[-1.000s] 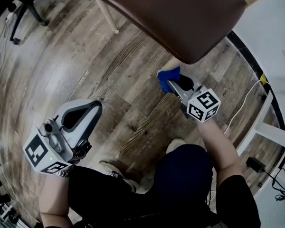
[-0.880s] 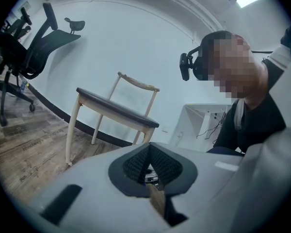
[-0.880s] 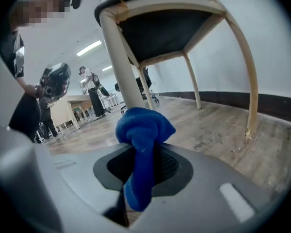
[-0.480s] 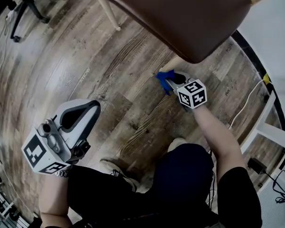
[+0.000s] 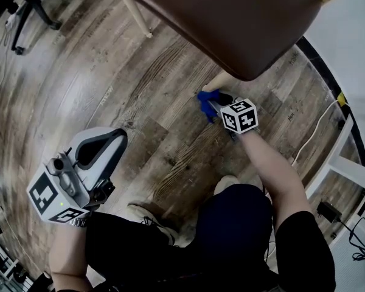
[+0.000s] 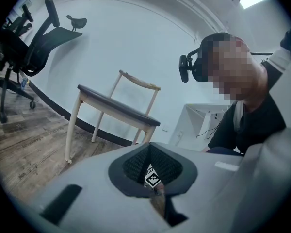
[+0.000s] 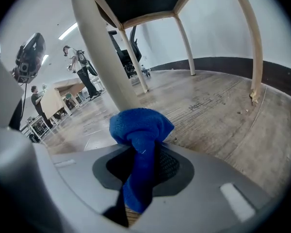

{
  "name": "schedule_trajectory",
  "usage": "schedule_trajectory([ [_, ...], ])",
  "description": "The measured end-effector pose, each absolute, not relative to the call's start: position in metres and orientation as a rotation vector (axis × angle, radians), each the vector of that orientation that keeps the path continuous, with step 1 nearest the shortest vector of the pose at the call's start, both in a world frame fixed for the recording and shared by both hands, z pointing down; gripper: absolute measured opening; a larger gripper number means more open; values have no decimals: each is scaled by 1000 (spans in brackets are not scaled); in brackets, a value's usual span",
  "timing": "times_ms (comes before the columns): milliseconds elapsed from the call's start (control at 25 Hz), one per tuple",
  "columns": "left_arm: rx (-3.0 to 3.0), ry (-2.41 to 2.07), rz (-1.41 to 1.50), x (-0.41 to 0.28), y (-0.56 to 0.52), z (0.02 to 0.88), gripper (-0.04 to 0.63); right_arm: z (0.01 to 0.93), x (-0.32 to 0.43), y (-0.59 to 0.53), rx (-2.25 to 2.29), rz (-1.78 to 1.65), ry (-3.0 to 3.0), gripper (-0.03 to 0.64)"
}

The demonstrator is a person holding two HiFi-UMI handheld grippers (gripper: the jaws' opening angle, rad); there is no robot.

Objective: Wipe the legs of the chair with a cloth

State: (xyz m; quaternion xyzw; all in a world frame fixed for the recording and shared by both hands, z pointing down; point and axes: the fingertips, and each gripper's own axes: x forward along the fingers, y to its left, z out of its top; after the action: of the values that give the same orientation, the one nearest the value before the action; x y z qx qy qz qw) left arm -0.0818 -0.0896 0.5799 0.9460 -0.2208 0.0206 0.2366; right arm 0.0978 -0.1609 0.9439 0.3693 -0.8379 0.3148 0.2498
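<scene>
Front chair leg [image 7: 99,47], wiping stroke in hand, as I read it from my station. The right gripper [image 7: 140,166] has its jaws clamped on the blue cloth [image 7: 140,127], which bunches into a soft knot ahead of the tips and trails back between them; the knot sits low on the leg, near the wooden floor [image 5: 140,90] and below the brown seat [image 5: 231,17], and seems to press on the leg, though I cannot see the contact itself. To do this well I would keep the knot, not the hard jaw tips, against the wood; run along the whole leg; then turn the wrist to reach its far side. The leg is pale, round, smooth and slanted; no dirt shows on it. The left gripper [image 5: 103,146] hangs well apart, jaws together on nothing.
</scene>
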Motion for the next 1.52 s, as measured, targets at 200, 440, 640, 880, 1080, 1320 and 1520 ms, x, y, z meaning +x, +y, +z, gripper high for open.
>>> schedule_trajectory([
  [200,2606,-605,59,-81,-87,577,5,939,98,-160,1009,868,-2260,92],
  [440,2615,-614,42,-84,-84,571,5,887,98,-157,1030,817,-2364,89],
  [640,2630,-608,28,-83,-83,567,5,811,99,-157,1068,737,-2507,89],
  [880,2638,-597,11,-83,-81,563,5,715,99,-156,1075,555,-2658,91],
  [1080,2639,-599,8,-82,-82,562,5,643,101,-155,1087,377,-2751,91],
  [1320,2650,-612,-8,-83,-81,557,5,590,108,-153,1169,403,-2865,89],
  [1520,2657,-625,-28,-86,-80,552,5,563,121,-144,1248,496,-2967,87],
])
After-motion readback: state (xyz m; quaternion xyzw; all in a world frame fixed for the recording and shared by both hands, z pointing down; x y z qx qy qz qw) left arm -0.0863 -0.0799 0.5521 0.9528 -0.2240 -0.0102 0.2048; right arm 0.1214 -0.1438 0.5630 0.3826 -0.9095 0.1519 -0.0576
